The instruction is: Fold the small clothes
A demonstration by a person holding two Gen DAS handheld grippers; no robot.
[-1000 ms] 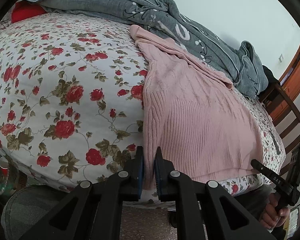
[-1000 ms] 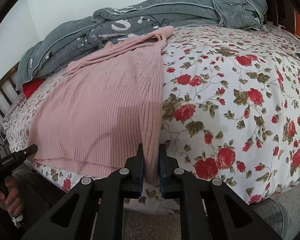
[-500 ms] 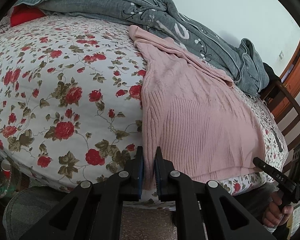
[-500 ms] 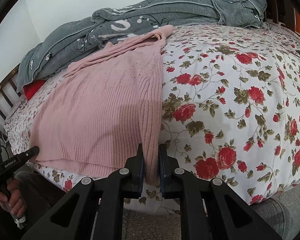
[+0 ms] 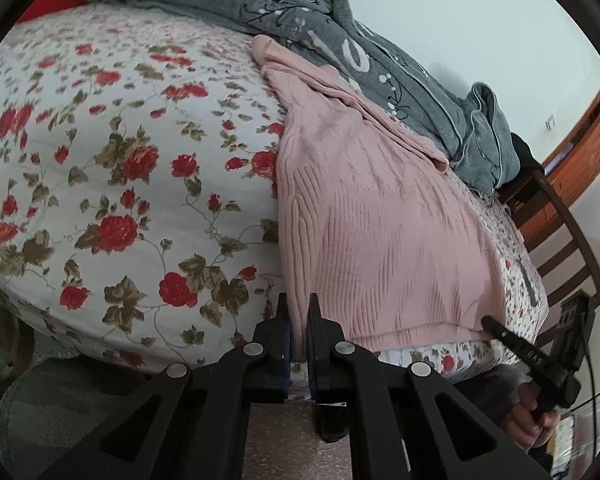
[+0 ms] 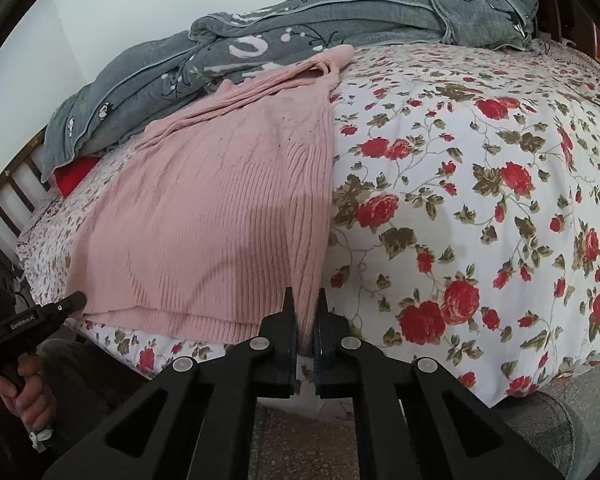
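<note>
A pink ribbed knit sweater (image 5: 372,216) lies spread on the floral bedsheet (image 5: 112,184), its hem at the near bed edge and its collar end far back by the grey quilt. My left gripper (image 5: 298,312) is shut on one bottom corner of the sweater. My right gripper (image 6: 305,308) is shut on the other bottom corner of the sweater (image 6: 220,208). Each gripper shows in the other's view: the right gripper (image 5: 500,330) at the sweater's far hem corner, the left gripper (image 6: 66,306) likewise.
A rumpled grey quilt (image 5: 340,40) lies along the back of the bed, also in the right wrist view (image 6: 340,20). A red pillow (image 6: 74,172) lies under its end. A wooden chair (image 5: 560,248) and wooden furniture (image 5: 576,152) stand beside the bed. Speckled floor (image 6: 300,440) lies below.
Both views have shifted a little; the sweater's hem corners stay clamped and the fabric looks drawn slightly tauter toward the bed edge.
</note>
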